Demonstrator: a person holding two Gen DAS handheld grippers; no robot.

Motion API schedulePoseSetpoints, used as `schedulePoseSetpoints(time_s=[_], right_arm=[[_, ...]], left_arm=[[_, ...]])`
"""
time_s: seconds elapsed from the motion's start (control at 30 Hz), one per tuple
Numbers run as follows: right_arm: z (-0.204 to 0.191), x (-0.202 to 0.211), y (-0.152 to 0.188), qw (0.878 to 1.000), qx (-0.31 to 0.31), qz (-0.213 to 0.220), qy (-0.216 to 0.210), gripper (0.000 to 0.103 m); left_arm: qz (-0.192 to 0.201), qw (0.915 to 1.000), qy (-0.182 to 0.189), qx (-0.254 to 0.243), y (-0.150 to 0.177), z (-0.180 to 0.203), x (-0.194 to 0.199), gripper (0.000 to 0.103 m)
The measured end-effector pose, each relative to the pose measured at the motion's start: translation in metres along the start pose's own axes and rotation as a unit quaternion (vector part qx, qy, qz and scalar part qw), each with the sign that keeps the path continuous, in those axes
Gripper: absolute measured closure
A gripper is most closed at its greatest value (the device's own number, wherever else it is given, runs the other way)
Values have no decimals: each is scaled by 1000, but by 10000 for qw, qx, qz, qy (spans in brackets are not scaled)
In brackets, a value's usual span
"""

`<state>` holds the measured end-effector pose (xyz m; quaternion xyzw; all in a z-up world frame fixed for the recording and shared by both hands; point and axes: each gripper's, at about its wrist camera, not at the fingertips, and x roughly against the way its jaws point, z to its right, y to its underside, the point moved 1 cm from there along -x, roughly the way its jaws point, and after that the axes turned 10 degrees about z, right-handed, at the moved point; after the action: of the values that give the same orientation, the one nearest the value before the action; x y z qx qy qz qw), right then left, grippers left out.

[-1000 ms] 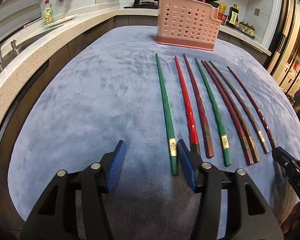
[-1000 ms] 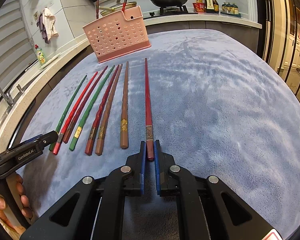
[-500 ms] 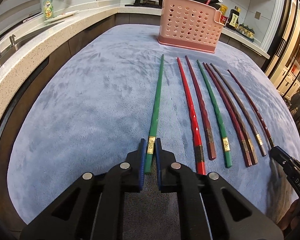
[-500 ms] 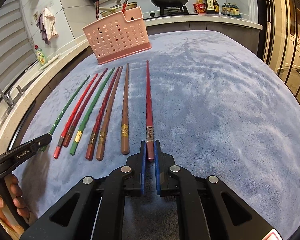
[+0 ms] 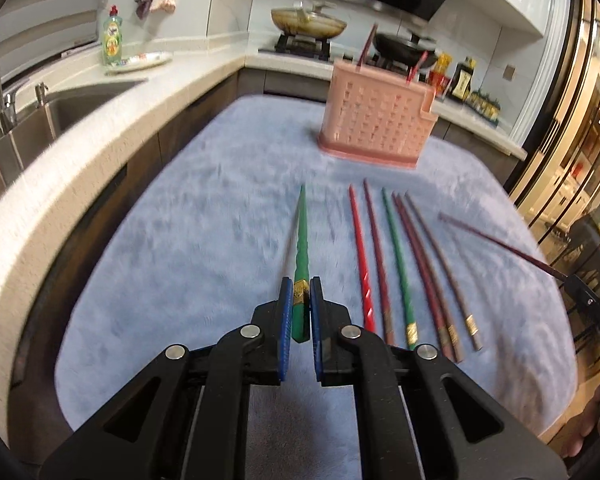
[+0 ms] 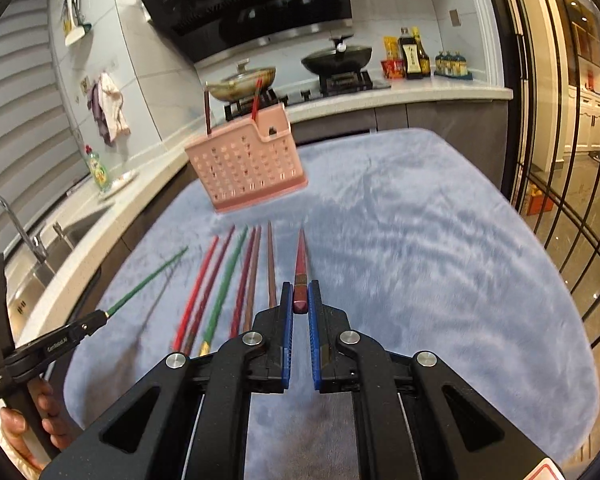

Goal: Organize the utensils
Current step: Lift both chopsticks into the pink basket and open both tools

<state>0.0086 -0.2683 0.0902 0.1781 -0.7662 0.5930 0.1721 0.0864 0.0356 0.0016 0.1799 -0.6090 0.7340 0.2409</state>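
My left gripper (image 5: 301, 294) is shut on a green chopstick (image 5: 301, 240) near its thick end and holds it above the blue cloth (image 5: 204, 216). My right gripper (image 6: 300, 294) is shut on a dark red chopstick (image 6: 301, 260), also lifted. Each held chopstick shows in the other view, the green one (image 6: 148, 280) and the dark red one (image 5: 496, 242). Several chopsticks (image 5: 400, 264) lie side by side on the cloth, also seen in the right wrist view (image 6: 228, 280). A pink perforated holder (image 5: 374, 120) stands at the far end with two chopsticks upright in it.
A stone counter with a sink (image 5: 68, 108) and tap runs along the left. A dish soap bottle (image 5: 111, 38) stands on it. Pans (image 6: 336, 60) sit on the stove behind the holder (image 6: 246, 164). Sauce bottles (image 6: 414, 58) stand at the back right.
Both grippers have lifted their chopsticks off the cloth and risen. The left gripper closed on the green chopstick a second ago. The other chopsticks have not moved.
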Motion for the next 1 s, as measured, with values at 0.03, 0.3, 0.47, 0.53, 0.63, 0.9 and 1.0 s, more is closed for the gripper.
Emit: schedulePoseSetpoints(time_s=[0.03, 0.3, 0.47, 0.53, 0.63, 0.9, 1.0], right_arm=[[0, 1, -5, 10000, -11, 58, -7, 96], [6, 3, -66, 9979, -149, 620, -100, 96], [7, -5, -93, 9964, -220, 803, -126, 96], [7, -8, -102, 9959, -253, 855, -176, 96], [4, -15, -118, 9950, -264, 937, -218, 96], [-11, -40, -179, 9885, -480, 1297, -607, 96], [-19, -54, -206, 9848, -562, 1467, -739, 96]], left_arm=[[62, 10000, 20, 1, -6, 0, 4, 95], [546, 9983, 184, 6, -68, 6, 16, 96], [765, 9966, 292, -23, -101, 15, 12, 96], [870, 9958, 289, -62, -116, 19, 8, 96], [980, 9947, 305, -58, -136, 25, 2, 96], [1509, 9878, 376, -123, -201, 43, -2, 96], [1876, 9814, 375, -142, -232, 51, 1, 96]])
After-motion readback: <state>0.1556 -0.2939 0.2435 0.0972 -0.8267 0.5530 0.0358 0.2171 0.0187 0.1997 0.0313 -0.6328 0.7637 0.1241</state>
